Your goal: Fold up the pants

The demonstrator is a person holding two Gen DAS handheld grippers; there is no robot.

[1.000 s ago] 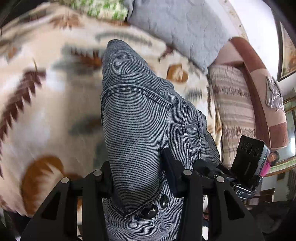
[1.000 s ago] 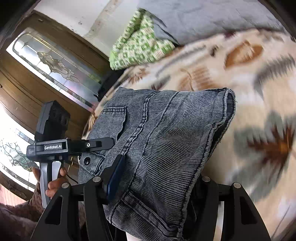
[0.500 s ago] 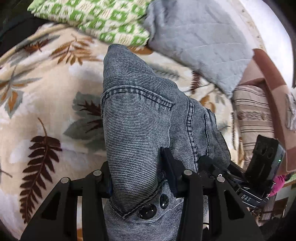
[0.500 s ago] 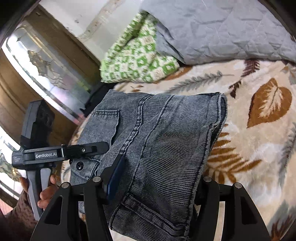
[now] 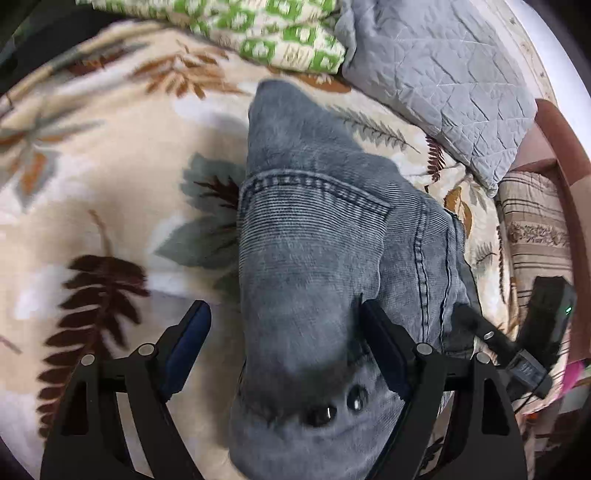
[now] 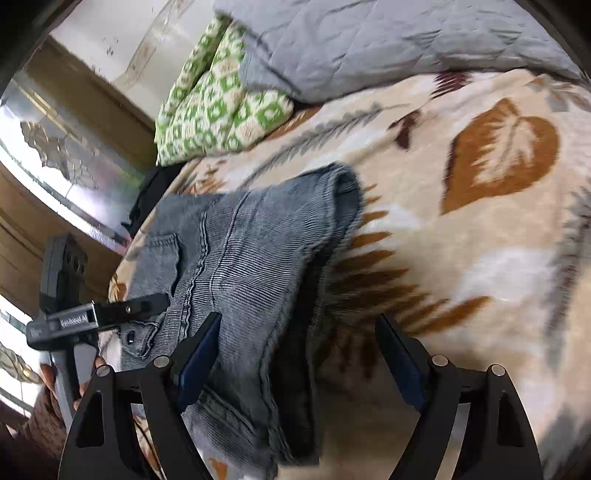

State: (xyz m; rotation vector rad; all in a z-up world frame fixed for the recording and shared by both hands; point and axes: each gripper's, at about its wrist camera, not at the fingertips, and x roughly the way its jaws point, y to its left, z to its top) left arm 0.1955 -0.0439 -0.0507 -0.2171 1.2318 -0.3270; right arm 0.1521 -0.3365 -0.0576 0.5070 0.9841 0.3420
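The grey-blue jeans (image 5: 314, 258) lie folded in a compact bundle on the leaf-patterned blanket (image 5: 110, 184). My left gripper (image 5: 284, 321) is open, its fingers spread on either side of the waistband end with two dark buttons (image 5: 336, 406). In the right wrist view the jeans (image 6: 240, 258) lie on the blanket (image 6: 480, 258), with a back pocket (image 6: 159, 258) showing. My right gripper (image 6: 299, 332) is open over the bundle's near edge. The left gripper (image 6: 96, 317) shows there at the jeans' left side.
A green-and-white patterned cloth (image 5: 258, 29) and a grey quilted pillow (image 5: 443, 81) lie at the far end of the bed. A striped cushion (image 5: 535, 229) and brown headboard stand at the right. A glass-panelled wooden door (image 6: 55, 147) is at left.
Both grippers have opened and let go of the jeans, which have dropped flat onto the blanket. Both grippers have pulled back a little.
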